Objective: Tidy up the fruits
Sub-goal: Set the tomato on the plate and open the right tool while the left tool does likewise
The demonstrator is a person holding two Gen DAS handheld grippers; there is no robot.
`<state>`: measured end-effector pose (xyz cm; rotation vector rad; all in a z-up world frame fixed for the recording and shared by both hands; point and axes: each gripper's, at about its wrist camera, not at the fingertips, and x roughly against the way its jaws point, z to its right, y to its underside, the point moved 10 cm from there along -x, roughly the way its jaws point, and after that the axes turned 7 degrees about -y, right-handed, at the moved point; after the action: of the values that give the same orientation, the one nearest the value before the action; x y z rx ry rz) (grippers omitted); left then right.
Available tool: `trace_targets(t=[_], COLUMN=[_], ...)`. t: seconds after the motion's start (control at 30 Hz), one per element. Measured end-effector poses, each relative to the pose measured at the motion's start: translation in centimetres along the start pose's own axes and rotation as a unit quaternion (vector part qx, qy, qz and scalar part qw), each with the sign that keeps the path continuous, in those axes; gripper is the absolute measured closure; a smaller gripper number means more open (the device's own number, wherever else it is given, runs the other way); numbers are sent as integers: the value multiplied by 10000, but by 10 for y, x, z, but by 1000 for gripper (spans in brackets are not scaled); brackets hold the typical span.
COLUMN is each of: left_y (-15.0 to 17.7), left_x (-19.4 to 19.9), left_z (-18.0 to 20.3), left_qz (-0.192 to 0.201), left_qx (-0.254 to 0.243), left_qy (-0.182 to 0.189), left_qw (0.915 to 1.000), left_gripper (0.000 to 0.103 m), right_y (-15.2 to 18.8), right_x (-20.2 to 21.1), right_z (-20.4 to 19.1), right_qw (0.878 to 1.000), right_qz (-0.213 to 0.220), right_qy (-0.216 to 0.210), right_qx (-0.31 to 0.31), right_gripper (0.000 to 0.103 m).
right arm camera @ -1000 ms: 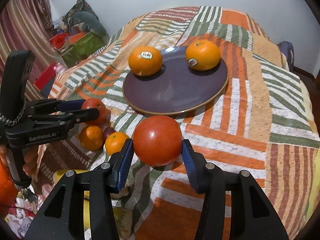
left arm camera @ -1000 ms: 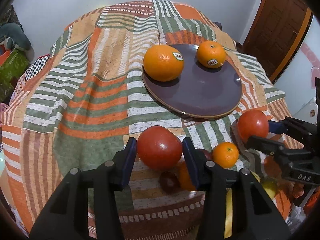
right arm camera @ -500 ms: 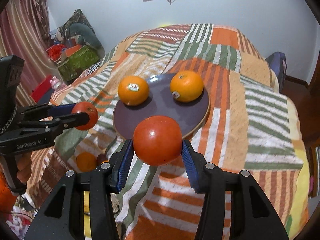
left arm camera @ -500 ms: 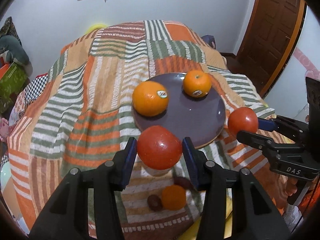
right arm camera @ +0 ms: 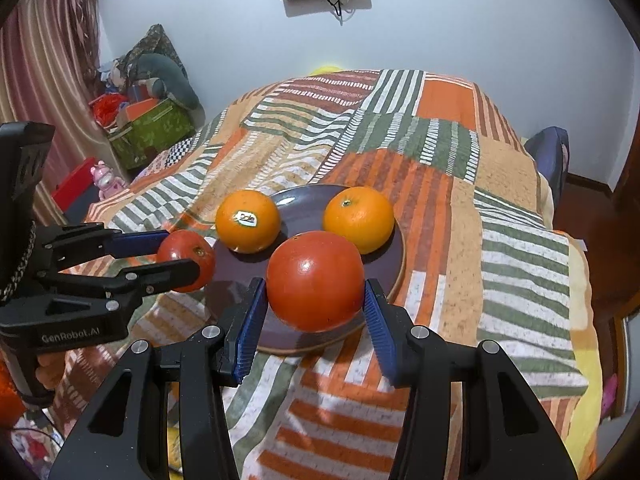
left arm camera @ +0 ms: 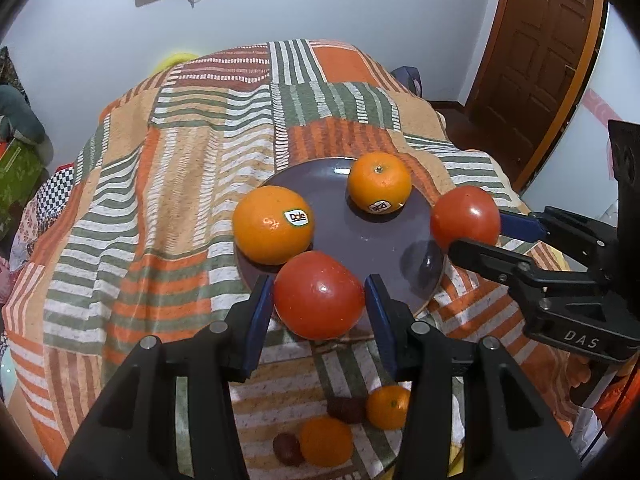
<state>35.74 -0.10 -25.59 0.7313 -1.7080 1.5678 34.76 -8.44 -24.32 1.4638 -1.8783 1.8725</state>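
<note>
My left gripper (left arm camera: 319,295) is clenched on a red tomato (left arm camera: 319,295), the blue pads pressing its two sides, and I hold it in the air just over the near rim of the dark purple plate (left arm camera: 372,240). My right gripper (right arm camera: 315,281) grips a second red tomato (right arm camera: 315,281) the same way, pads tight on either flank, raised above the near part of that plate.

Ahead of my left jaws, on the plate, sit two oranges: the stickered orange (left arm camera: 273,224) just beyond and to the left of my tomato, at the plate's left edge, and the farther orange (left arm camera: 379,187) beyond and to the right, its label turned toward me. Off to the right of my left jaws, the other gripper hangs over the plate's right rim with its tomato.

Below and behind my left jaws, on the striped patchwork blanket (left arm camera: 160,184), lie two small mandarins (left arm camera: 388,407) and two small dark reddish fruits (left arm camera: 347,409), close together.

From my right jaws, the left gripper sits off to the left, its tomato at the plate's left rim.
</note>
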Motion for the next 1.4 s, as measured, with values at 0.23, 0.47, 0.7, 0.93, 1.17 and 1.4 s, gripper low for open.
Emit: trace_targets(t=[0.23,0.47,0.7,0.93,1.17,1.4], left_y=[1,4,2,1,3,5], left_x=[-24,-44,-53,-55,-56,-41], left_z=[3,3,-1,-1,-5,-11], left_qz=[-178,-340,-359,-321,-363,-377], left_qx=[-49,-59,54,73,14,83], left_qy=[3,6,47,29,-155,-217], left_qw=[9998,9994,9993,9995,9992,9990], left_gripper=[56,56,56,55,43,41], right_y=[0,3,7,11,11,6], right_x=[-19,-37,-45,-51,-52,-38], right_z=[4,10,24,22,21,15], right_qw=[9998,9994,9990,9988,9986,9989], right_qz=[-178,-345,-412,-452,-512,-460], right_qy=[-27,-13,30,196,161,118], right_qx=[63,82,-145,38,-23,-27], right_gripper=[57,58,57,57,57,53])
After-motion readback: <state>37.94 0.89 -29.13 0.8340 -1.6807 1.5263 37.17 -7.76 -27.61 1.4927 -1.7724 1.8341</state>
